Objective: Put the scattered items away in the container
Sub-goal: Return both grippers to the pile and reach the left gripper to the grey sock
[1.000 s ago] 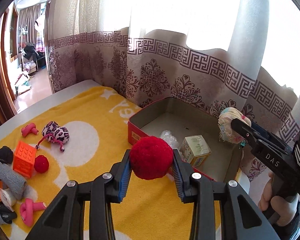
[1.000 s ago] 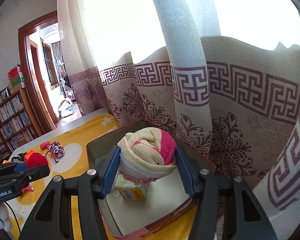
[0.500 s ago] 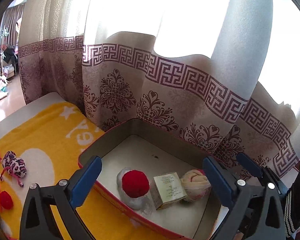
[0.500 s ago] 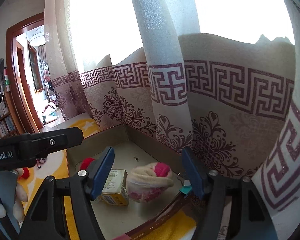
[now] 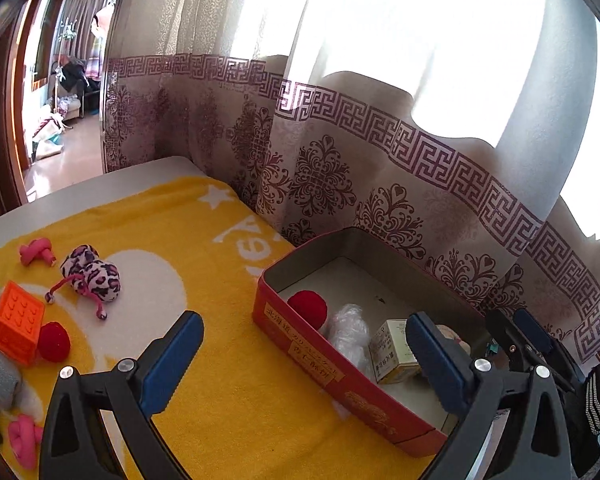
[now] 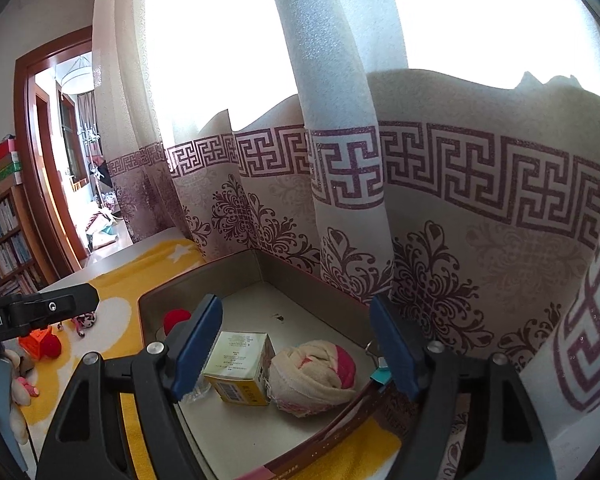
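Left wrist view: left gripper [image 5: 304,360] jaws spread wide, nothing between, just opened. Red tin [image 5: 340,364] on yellow blanket [image 5: 228,392], holding red pompom [image 5: 307,309], plastic wrap [image 5: 346,330], small carton [image 5: 392,350]. Orange cube [image 5: 17,322], leopard toy [image 5: 92,274] scattered at left.

Right wrist view: right gripper [image 6: 296,350] jaws spread, just opened, above rolled sock [image 6: 314,376] lying in tin beside carton.

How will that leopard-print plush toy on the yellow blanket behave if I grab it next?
The leopard-print plush toy looks soft, so it will probably squash between the pads. Its thin pink cords will likely dangle once lifted. It seems light, and resting on the fuzzy yellow blanket, it would more likely drag than roll when pushed.
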`<state>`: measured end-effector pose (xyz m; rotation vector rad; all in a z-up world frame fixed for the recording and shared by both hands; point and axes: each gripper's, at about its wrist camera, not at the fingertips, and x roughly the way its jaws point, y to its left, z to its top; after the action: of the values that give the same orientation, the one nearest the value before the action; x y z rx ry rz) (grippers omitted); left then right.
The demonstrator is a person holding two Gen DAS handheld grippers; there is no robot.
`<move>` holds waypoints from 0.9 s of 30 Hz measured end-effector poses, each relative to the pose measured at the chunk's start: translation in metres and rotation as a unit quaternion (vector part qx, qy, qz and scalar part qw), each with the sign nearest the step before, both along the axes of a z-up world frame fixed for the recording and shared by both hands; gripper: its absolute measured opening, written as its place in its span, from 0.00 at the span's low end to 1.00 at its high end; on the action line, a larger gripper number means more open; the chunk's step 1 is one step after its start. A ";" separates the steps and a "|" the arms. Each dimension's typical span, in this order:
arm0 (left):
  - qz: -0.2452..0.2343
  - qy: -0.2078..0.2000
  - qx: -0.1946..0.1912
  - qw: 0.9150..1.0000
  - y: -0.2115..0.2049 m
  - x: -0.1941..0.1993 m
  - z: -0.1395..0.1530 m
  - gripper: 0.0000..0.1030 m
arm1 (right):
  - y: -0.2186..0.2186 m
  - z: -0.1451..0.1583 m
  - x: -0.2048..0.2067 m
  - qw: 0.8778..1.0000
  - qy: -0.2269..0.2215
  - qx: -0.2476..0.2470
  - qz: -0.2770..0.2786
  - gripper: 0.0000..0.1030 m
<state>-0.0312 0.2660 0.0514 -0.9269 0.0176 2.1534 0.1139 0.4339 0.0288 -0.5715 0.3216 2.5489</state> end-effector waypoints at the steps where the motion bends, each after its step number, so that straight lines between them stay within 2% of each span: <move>1: 0.008 0.004 -0.005 1.000 -0.005 0.000 0.000 1.00 | -0.001 -0.001 0.000 1.000 -0.001 -0.002 0.002 0.77; 6: 0.040 0.022 -0.035 0.998 -0.035 0.000 -0.008 1.00 | -0.006 -0.003 -0.004 1.000 -0.004 0.001 0.009 0.77; 14: 0.116 -0.010 -0.031 0.993 -0.105 -0.016 -0.025 1.00 | -0.029 -0.001 -0.012 0.999 -0.007 0.012 0.039 0.77; 19: 0.173 -0.011 -0.024 0.985 -0.156 -0.023 -0.025 1.00 | -0.053 0.004 -0.023 0.996 -0.011 0.018 0.084 0.77; 27: 0.257 -0.009 -0.012 0.966 -0.241 -0.025 -0.023 1.00 | -0.094 0.008 -0.053 0.983 -0.020 -0.012 0.180 0.78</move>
<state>-0.0561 0.0246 0.0282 -1.0498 -0.2316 2.6231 0.0612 0.3400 0.0370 -0.7475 0.2531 2.8778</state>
